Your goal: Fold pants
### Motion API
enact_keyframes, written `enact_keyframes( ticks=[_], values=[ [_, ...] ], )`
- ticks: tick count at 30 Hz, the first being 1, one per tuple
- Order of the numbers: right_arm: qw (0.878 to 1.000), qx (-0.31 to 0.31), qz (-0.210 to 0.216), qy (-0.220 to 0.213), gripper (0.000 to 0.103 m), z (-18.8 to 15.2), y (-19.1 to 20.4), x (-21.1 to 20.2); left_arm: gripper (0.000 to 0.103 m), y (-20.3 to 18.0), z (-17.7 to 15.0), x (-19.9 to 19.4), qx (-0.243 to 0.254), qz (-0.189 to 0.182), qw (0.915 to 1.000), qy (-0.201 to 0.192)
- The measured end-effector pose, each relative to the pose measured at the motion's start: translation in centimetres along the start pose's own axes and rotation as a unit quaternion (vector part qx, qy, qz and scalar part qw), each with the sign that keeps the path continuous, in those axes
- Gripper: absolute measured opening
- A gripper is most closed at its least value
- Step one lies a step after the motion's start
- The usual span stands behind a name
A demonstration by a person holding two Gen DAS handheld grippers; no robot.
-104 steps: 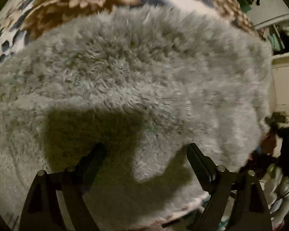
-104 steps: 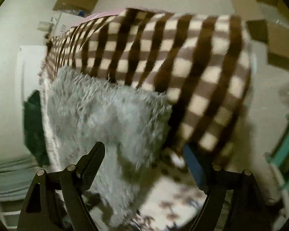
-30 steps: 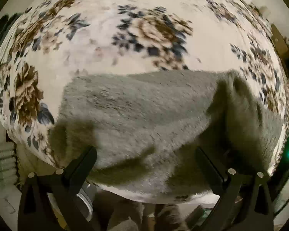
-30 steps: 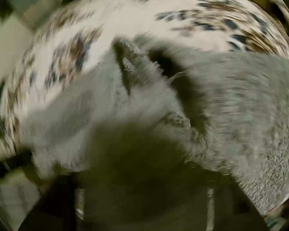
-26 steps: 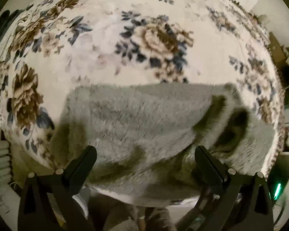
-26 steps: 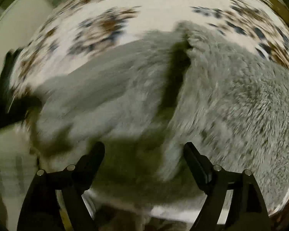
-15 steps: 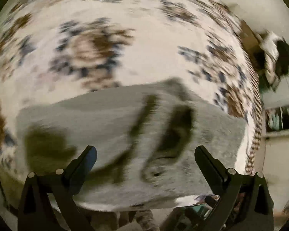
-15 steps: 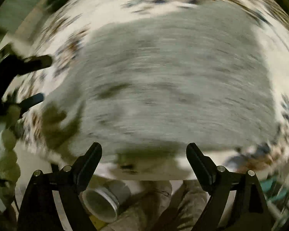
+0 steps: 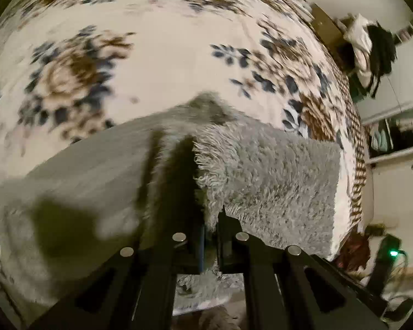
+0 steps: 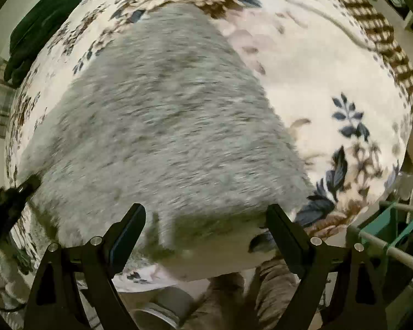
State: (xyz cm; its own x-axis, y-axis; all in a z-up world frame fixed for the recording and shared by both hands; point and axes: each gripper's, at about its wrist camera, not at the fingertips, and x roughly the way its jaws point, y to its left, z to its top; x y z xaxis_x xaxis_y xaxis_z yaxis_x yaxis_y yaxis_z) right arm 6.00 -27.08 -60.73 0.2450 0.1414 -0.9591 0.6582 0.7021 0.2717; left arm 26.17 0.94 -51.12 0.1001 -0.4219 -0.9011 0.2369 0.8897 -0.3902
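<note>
The grey fluffy pants (image 9: 267,176) lie on a floral bedspread (image 9: 157,44). My left gripper (image 9: 211,228) is shut on a raised edge of the pants near the bed's front edge; a fold stands up in front of its fingers. In the right wrist view the pants (image 10: 162,126) spread flat across the bedspread (image 10: 330,82). My right gripper (image 10: 203,220) is open and empty, just above the near edge of the pants.
A dark green garment (image 10: 41,24) lies at the bed's far left. A checked blanket border (image 10: 385,35) runs along the right. A teal rack (image 10: 393,233) stands at the right. A cylinder (image 10: 162,310) and the person's legs are below the bed's edge.
My left gripper has shut on the edge of the pants; it was open half a second ago. Both views have swung to the right over the bed. My right gripper stays open.
</note>
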Motion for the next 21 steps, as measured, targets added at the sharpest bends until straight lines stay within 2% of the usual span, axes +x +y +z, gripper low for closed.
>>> enact_keyframes(
  ticks=[3, 6, 9, 11, 12, 13, 14, 17, 21],
  values=[
    [1.000, 0.016, 0.009, 0.011, 0.091, -0.1, -0.5, 0.2, 0.004, 1.1, -0.5, -1.0, -0.018, 0.002, 0.9998, 0.004],
    [1.000, 0.011, 0.011, 0.015, 0.091, 0.1, 0.0, 0.8, 0.005, 1.8, -0.3, -0.4, -0.019, 0.017, 0.9997, 0.005],
    [1.000, 0.008, 0.009, 0.018, 0.091, 0.4, 0.4, 1.2, 0.011, 2.8, 0.1, 0.9, -0.048, -0.006, 0.9982, 0.035],
    [1.000, 0.016, 0.013, 0.016, 0.091, 0.8, 0.0, 1.1, 0.037, 3.1, -0.1, 0.3, -0.058, -0.010, 0.9978, 0.033],
    [1.000, 0.022, 0.014, 0.014, 0.091, 1.0, -0.3, 0.9, 0.045, 3.2, -0.2, -0.1, -0.059, -0.014, 0.9978, 0.027],
    [0.999, 0.028, 0.015, 0.011, 0.091, 1.3, -0.6, 0.9, 0.059, 3.5, -0.5, -0.7, -0.067, -0.018, 0.9975, 0.018],
    [0.999, 0.035, 0.018, 0.009, 0.091, 1.6, -0.9, 0.7, 0.065, 3.9, -0.8, -1.3, -0.077, -0.026, 0.9967, 0.009],
    [0.998, 0.053, 0.021, 0.005, 0.091, 2.2, -2.1, 0.4, 0.066, 4.3, -1.6, -1.2, -0.085, -0.035, 0.9958, 0.005],
    [0.997, 0.073, 0.022, 0.011, 0.091, 2.6, -3.4, 0.6, 0.066, 3.2, -3.5, 2.1, -0.059, -0.016, 0.9963, 0.061]
  ],
)
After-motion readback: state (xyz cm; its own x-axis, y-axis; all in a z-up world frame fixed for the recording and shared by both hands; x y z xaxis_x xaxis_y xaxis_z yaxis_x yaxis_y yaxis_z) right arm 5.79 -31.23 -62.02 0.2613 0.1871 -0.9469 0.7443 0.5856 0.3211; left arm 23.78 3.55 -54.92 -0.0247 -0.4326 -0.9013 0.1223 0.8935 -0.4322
